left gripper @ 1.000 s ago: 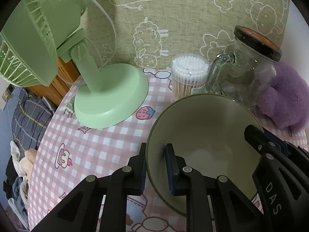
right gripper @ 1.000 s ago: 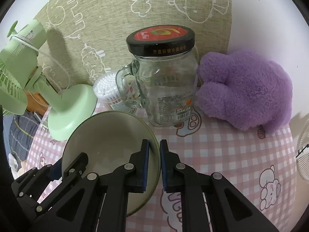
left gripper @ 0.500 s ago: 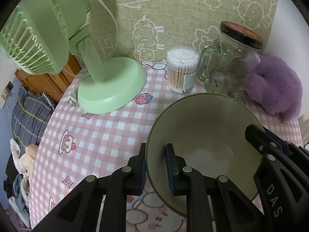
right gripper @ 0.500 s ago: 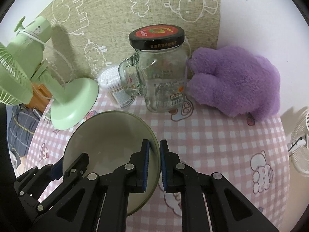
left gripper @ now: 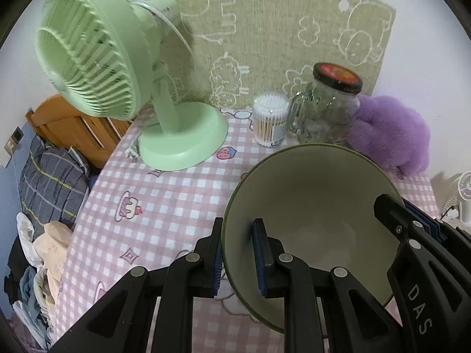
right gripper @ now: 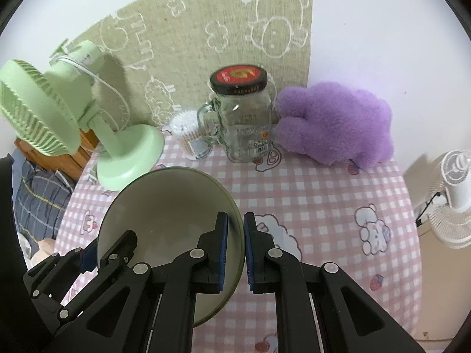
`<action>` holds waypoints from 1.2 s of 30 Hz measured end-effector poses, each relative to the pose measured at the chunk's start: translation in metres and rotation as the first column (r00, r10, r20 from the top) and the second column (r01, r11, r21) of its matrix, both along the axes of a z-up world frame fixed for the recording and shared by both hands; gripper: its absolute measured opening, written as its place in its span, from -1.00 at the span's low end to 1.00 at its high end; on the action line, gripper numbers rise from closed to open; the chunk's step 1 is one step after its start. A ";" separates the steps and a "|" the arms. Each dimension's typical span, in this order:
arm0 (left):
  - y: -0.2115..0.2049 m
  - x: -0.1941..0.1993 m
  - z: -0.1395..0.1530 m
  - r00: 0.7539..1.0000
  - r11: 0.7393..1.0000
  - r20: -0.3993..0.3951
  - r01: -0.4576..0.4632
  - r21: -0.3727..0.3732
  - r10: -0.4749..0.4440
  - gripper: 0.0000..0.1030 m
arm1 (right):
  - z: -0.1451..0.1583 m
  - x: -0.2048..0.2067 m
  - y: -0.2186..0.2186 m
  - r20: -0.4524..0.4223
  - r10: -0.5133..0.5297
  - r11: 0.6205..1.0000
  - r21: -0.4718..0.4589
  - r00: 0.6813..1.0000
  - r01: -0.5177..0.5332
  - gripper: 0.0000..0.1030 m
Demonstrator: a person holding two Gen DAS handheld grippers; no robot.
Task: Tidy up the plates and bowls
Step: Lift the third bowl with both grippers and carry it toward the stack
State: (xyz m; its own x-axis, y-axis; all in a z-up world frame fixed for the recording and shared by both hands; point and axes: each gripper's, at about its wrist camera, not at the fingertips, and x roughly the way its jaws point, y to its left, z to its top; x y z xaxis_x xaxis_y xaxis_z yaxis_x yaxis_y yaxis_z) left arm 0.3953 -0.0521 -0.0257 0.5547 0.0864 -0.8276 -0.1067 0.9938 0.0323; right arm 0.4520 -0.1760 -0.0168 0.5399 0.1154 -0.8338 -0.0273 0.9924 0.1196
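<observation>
- Left gripper (left gripper: 237, 257): its jaws are clamped on the near-left rim of the green bowl (left gripper: 318, 203), one pad outside the wall, one inside, low centre of the left wrist view
- Right gripper (right gripper: 234, 248): its jaws pinch the bowl's opposite rim, inner pad against the pale interior, outer pad on the green outside, low centre of the right wrist view
- The bowl sits between the two grippers, tilted toward the cameras, in the lower middle of both frames; it appears lifted off the table (right gripper: 318, 206), though its base is hidden, so contact cannot be ruled out
- Beyond it, along the upper part of each frame: cotton swab tub (left gripper: 270, 120), glass jar mug (right gripper: 243, 117) with a dark lid, purple plush (right gripper: 335, 125), green desk fan (left gripper: 117, 79)
- Progress, as a judgement: early or mid-carry; the bowl is held, not yet set down, and no stack is in view
- No plates or other bowls show anywhere, and the destination lies out of frame
- The white fan (right gripper: 453, 197) at the right edge is cut off
</observation>
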 end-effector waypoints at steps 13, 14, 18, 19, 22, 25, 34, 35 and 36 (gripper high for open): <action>0.031 -0.070 0.043 0.996 0.998 0.073 0.057 -0.028 -0.055 -0.68 | 0.058 -0.075 0.029 0.068 -0.042 0.998 -0.033 0.997 0.044 -0.72; 0.036 -0.077 0.045 0.995 0.998 0.078 0.062 -0.033 -0.059 -0.68 | 0.062 -0.081 0.033 0.073 -0.045 0.998 -0.038 0.996 0.048 -0.72; 0.046 -0.099 0.052 0.994 0.996 0.082 0.077 -0.038 -0.073 -0.67 | 0.075 -0.106 0.048 0.083 -0.055 0.997 -0.048 0.995 0.060 -0.72; 0.049 -0.104 0.054 0.993 0.996 0.084 0.085 -0.038 -0.081 -0.67 | 0.077 -0.113 0.051 0.085 -0.061 0.997 -0.050 0.995 0.066 -0.72; 0.056 -0.121 0.059 0.990 0.993 0.095 0.112 -0.031 -0.109 -0.67 | 0.084 -0.133 0.059 0.093 -0.080 0.995 -0.051 0.992 0.085 -0.72; 0.061 -0.139 0.065 0.985 0.990 0.109 0.139 -0.034 -0.134 -0.67 | 0.090 -0.154 0.063 0.094 -0.105 0.993 -0.046 0.990 0.110 -0.72; 0.054 -0.187 0.075 0.962 0.970 0.141 0.240 -0.021 -0.235 -0.67 | 0.106 -0.215 0.063 0.118 -0.184 0.980 -0.054 0.976 0.192 -0.72; 0.051 -0.191 0.073 0.960 0.968 0.138 0.249 -0.023 -0.243 -0.67 | 0.106 -0.221 0.061 0.115 -0.194 0.978 -0.056 0.974 0.201 -0.72; 0.049 -0.195 0.072 0.959 0.966 0.134 0.256 -0.024 -0.251 -0.67 | 0.106 -0.226 0.059 0.113 -0.202 0.976 -0.057 0.973 0.209 -0.73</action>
State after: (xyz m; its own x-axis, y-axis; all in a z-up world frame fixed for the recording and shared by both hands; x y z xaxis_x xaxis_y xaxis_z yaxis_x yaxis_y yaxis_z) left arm 0.1998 -0.0027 0.0464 0.6557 -0.1031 -0.7479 0.1485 0.9889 -0.0062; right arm 0.2257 -0.1169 0.0890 0.6321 -0.0623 -0.7724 0.1692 0.9838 0.0591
